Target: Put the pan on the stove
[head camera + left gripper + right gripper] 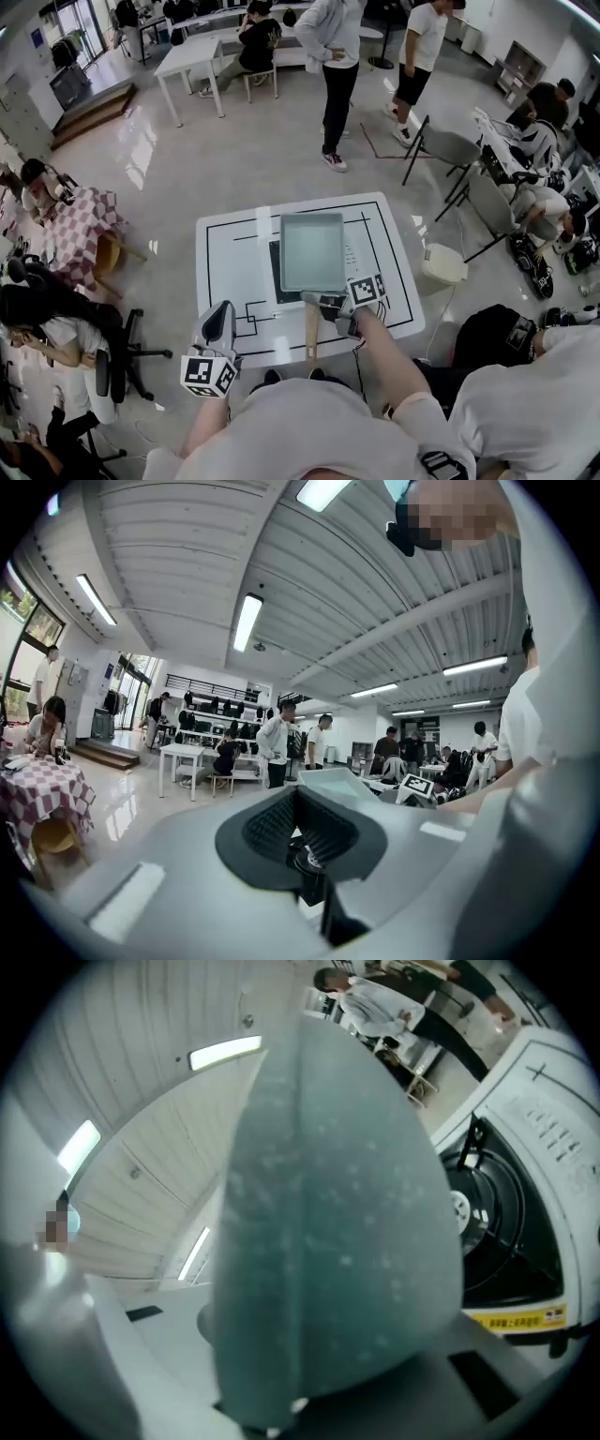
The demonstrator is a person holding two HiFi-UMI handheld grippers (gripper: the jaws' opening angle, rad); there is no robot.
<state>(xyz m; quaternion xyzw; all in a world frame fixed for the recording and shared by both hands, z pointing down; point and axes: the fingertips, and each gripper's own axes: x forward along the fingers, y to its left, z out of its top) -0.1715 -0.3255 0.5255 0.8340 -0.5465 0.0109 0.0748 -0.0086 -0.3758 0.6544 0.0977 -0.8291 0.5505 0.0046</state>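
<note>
A rectangular grey-green pan (311, 251) with a wooden handle (310, 336) hangs over the black portable stove (275, 274) on the white table (225, 253). My right gripper (330, 305) is shut on the handle where it joins the pan. In the right gripper view the pan (328, 1222) fills the middle, and the stove's burner (497, 1232) shows beside it with a gap between them. My left gripper (217, 325) is at the table's near left corner, shut, with nothing between its fingers. From the left gripper view the pan (333, 782) shows beyond the jaws.
The table is marked with black lines. A white stool (443, 264) stands at its right. Grey chairs (455, 150), a black office chair (122, 352), a checked-cloth table (84, 225) and several people surround the area. A person (333, 56) stands beyond the table.
</note>
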